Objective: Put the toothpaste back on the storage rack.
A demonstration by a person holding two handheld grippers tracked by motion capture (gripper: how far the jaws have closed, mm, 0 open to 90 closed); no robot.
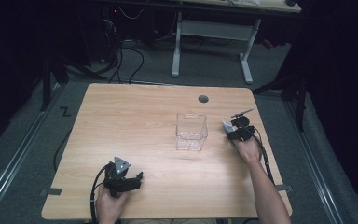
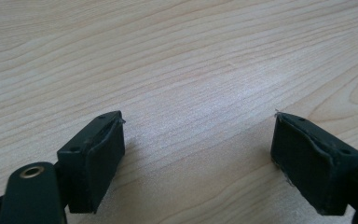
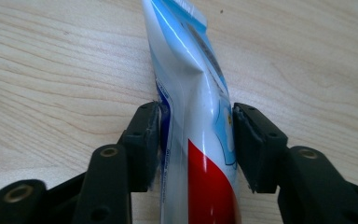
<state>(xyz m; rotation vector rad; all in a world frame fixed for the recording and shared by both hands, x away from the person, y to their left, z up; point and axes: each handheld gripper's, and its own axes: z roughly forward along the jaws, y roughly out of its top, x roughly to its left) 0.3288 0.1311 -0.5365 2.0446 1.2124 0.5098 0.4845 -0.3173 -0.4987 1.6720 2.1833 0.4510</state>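
Closing in on the white, blue and red squeezable toothpaste tube [image 3: 198, 121], the right gripper [image 3: 196, 144] is gripping it mid-body, both black pads pressing its sides as it is lying on the pale wooden table [image 1: 135, 126] at the right edge, just right of the clear square plastic box [image 1: 191, 131]. So the pick-up step looks to be in hand. Next, I reckon, it is needing a firm hold without crushing, then a lift and a carry left over the box's open top. The left gripper [image 2: 198, 154] is waiting near the front edge, jaws standing wide apart with nothing but bare wood between them. Counting up: one tube, one box, two grippers, one table, and one small dark pen-like object [image 1: 242, 113] beyond the right hand.
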